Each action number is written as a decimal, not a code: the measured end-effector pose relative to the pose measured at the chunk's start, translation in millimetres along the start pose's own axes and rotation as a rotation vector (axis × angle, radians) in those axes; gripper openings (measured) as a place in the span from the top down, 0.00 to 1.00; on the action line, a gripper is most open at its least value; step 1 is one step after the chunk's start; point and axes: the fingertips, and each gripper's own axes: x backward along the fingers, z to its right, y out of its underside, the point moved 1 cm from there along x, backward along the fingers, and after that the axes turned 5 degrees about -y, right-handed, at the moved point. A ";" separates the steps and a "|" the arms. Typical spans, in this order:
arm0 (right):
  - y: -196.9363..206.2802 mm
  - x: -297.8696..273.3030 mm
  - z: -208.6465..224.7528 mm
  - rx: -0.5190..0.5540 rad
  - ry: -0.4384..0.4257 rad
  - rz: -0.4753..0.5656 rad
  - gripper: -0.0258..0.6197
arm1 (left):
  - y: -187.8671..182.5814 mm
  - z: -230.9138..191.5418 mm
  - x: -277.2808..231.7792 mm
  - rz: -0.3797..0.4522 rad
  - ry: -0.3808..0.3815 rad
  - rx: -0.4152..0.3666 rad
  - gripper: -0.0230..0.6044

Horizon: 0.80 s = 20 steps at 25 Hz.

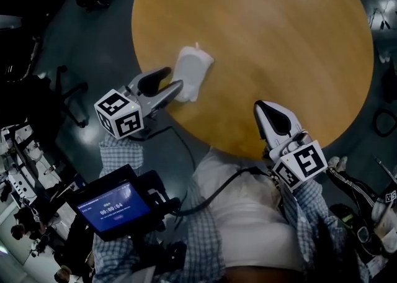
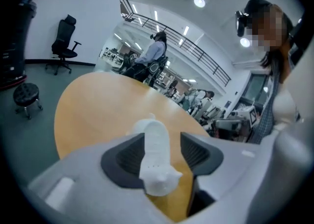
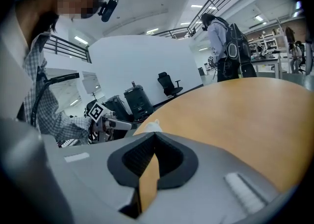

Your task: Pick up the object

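A white, flat plastic object [image 1: 193, 72] with a small nub lies at the near left edge of the round wooden table [image 1: 279, 46]. My left gripper [image 1: 175, 78] reaches it from the left. In the left gripper view the object [image 2: 156, 149] stands between the jaws of that gripper [image 2: 162, 137]. It lies close to the left pad, with a clear gap to the right pad, so this gripper is open. My right gripper [image 1: 260, 107] hovers at the table's near edge, apart from the object. Its jaws meet at the tips [image 3: 154, 135] with nothing between them.
A small screen [image 1: 111, 207] hangs at the person's chest, lower left. Beyond the table a black office chair [image 2: 65, 43] and a stool [image 2: 25, 95] stand on the dark floor. A person [image 2: 152, 56] stands at the table's far side. Cables lie on the floor at right [image 1: 384, 120].
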 end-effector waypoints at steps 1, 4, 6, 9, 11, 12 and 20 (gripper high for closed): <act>-1.1 4.9 -0.2 -0.004 0.012 -0.005 0.95 | 3.1 -2.0 -2.8 -0.036 0.001 -0.009 0.59; -3.5 18.9 -2.1 -0.014 0.044 -0.021 0.95 | 12.1 -7.3 -10.0 -0.120 0.004 -0.017 0.59; -2.9 26.0 -3.8 -0.023 0.063 -0.026 0.95 | 15.9 -10.4 -12.6 -0.142 0.004 -0.001 0.59; 0.1 32.4 -5.5 -0.035 0.083 -0.030 0.95 | 22.7 -7.8 -15.9 -0.166 0.016 0.011 0.59; 1.2 35.3 -5.8 -0.038 0.092 -0.031 0.95 | 27.8 -3.6 -19.7 -0.186 0.022 0.010 0.61; 1.6 36.4 -5.8 -0.040 0.095 -0.032 0.95 | 29.6 -2.5 -21.3 -0.194 0.017 0.003 0.65; 7.1 36.0 -11.6 -0.044 0.102 -0.020 0.95 | 28.5 -2.8 -16.8 -0.150 0.044 0.007 0.78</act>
